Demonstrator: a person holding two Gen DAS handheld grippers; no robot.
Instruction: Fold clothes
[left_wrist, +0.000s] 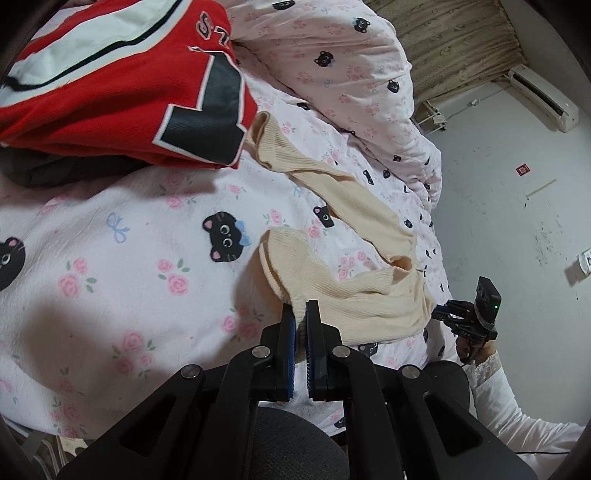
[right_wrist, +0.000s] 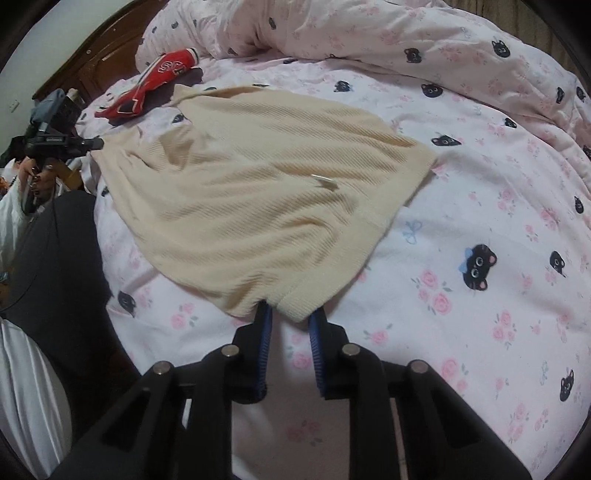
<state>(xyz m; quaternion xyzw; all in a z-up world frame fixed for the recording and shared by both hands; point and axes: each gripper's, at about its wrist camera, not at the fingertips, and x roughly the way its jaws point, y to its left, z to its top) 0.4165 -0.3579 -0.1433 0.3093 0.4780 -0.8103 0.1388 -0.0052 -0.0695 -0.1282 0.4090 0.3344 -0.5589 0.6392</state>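
A cream ribbed top (right_wrist: 258, 177) lies spread on the bed, a small tag (right_wrist: 325, 181) showing on it. In the left wrist view the same top (left_wrist: 369, 302) looks bunched, and my left gripper (left_wrist: 301, 314) is shut on a folded edge of it. My right gripper (right_wrist: 291, 317) has the near hem corner filling the gap between its blue pads, which press on it. Each gripper shows in the other's view: the left gripper (right_wrist: 99, 143) holds the top's far left corner, and the right gripper (left_wrist: 439, 310) touches its right edge.
A red, white and black jersey (left_wrist: 110, 92) lies folded on the cat-and-rose sheet (left_wrist: 129, 240), small and far left in the right wrist view (right_wrist: 147, 92). A heaped duvet (right_wrist: 369, 29) fills the back. A person's white sleeve (left_wrist: 517, 413) and dark lap (right_wrist: 62, 277) are at the bed's edge.
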